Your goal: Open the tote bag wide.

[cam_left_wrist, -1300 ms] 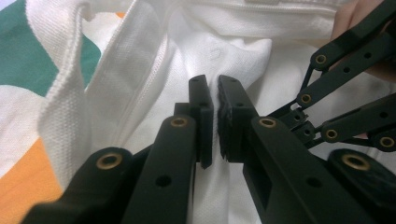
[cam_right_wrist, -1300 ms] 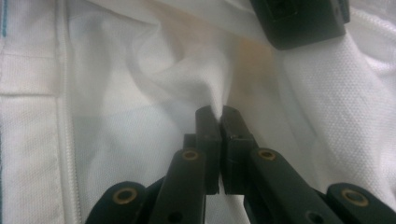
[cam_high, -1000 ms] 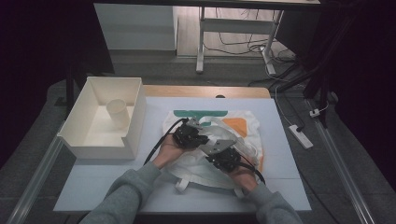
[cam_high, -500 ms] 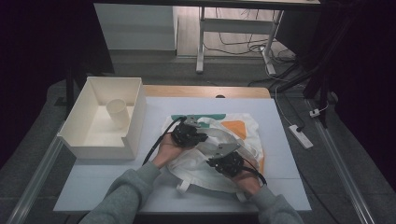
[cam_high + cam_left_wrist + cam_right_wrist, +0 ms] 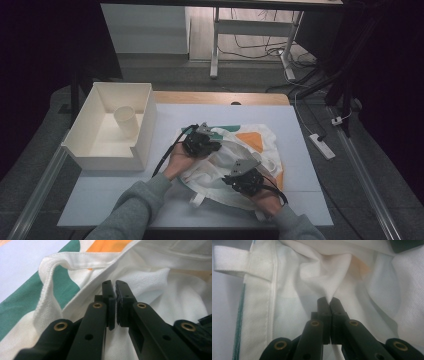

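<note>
Left tool (image 5: 210,136), centre frame: jaws pinching white cloth bag (image 5: 220,167). Right tool (image 5: 236,172), lower right: jaws pinching a fold of it. Surface (image 5: 300,200) beneath.

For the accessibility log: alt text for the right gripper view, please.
The right gripper, its black jaws shut, pinches a raised fold of the white cloth tote bag. A white fabric strap loop shows at upper left, beside a stitched seam.

Cloth bag (image 5: 235,155) partly hidden under both hands, high view. Right tongs (image 5: 329,301) tips buried in a fabric pinch. Left tongs (image 5: 115,290): whether cloth sits between them, unclear. Cup (image 5: 125,120) contents too small to tell.
</note>
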{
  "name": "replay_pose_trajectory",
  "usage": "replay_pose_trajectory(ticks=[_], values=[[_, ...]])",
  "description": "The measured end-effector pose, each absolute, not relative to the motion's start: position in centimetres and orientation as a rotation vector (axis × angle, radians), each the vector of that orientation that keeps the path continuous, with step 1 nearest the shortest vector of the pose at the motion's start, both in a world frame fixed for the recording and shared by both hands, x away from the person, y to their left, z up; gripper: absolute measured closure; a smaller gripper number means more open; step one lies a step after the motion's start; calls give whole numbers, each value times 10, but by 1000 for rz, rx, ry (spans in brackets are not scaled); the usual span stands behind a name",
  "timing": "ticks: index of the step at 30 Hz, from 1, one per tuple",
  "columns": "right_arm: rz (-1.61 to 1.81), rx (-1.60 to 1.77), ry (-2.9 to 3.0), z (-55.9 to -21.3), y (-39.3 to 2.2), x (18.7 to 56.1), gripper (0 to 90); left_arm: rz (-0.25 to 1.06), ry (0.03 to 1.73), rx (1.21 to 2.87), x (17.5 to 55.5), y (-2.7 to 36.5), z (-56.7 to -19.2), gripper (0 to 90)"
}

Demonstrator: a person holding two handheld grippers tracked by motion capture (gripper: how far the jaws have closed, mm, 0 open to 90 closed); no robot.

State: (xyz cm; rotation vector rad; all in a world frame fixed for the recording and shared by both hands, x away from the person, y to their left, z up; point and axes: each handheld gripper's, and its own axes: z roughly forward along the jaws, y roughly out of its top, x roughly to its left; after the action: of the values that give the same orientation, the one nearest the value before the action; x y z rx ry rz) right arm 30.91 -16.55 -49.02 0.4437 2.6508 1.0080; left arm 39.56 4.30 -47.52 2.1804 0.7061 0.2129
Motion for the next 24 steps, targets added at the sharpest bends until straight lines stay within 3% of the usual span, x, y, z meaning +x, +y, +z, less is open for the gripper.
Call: replay_pose_trajectory(ticks=[24], values=[[995, 308, 2702, -494, -163, 283, 887, 215, 728, 2174, 400, 49, -479, 870]])
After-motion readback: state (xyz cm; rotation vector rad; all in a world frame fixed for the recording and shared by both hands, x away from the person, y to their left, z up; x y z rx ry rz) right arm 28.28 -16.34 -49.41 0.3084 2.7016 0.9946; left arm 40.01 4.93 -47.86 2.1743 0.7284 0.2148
